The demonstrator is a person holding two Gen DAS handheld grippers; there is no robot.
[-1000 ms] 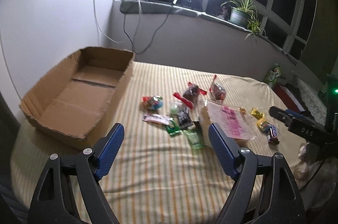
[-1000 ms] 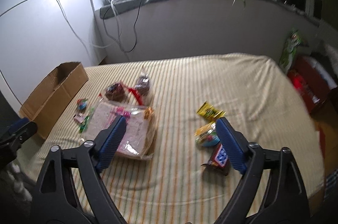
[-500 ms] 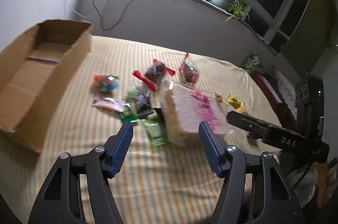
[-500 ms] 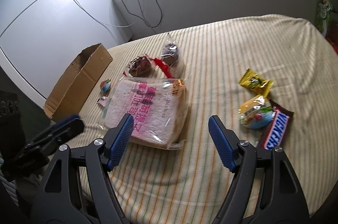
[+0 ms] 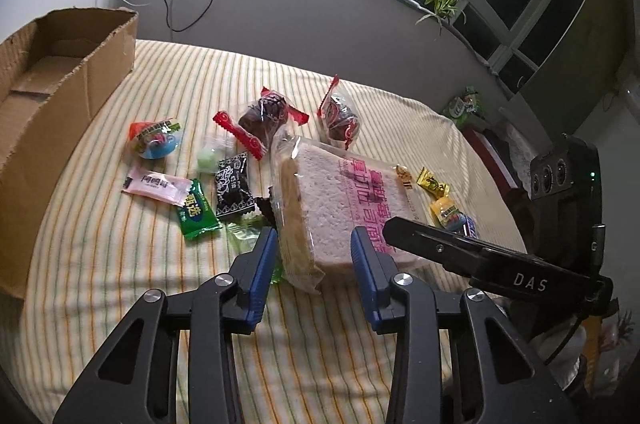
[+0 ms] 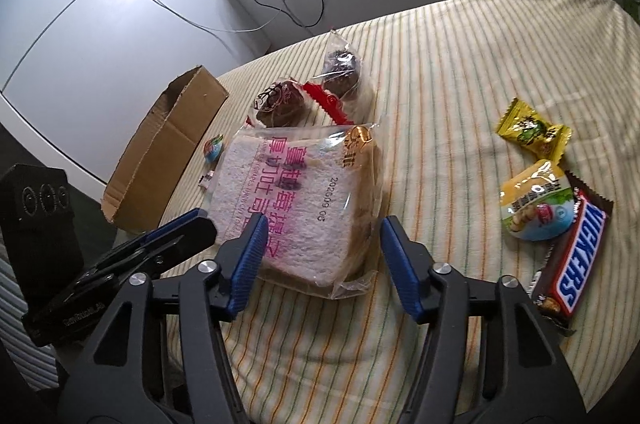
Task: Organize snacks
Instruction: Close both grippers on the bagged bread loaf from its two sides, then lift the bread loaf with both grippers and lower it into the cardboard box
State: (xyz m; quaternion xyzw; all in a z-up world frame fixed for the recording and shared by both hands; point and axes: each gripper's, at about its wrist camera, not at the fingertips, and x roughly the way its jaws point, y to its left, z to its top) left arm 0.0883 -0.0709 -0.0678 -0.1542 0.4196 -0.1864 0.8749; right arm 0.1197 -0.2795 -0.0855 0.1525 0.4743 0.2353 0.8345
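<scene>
Both grippers, left gripper (image 5: 312, 250) and right gripper (image 6: 320, 244), were closing narrow jaws around the bagged bread (image 6: 296, 200), which I judged wanted gentle, even squeezing before lifting toward the cardboard box (image 6: 168, 144).

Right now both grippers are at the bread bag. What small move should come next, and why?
Probably let both finish closing on the bread bag before any lift. The left gripper straddles its near corner and the right gripper its other near corner; both are closing, but gaps still show beside the pads. The bag lies flat on the cloth, with the box to its left.
</scene>
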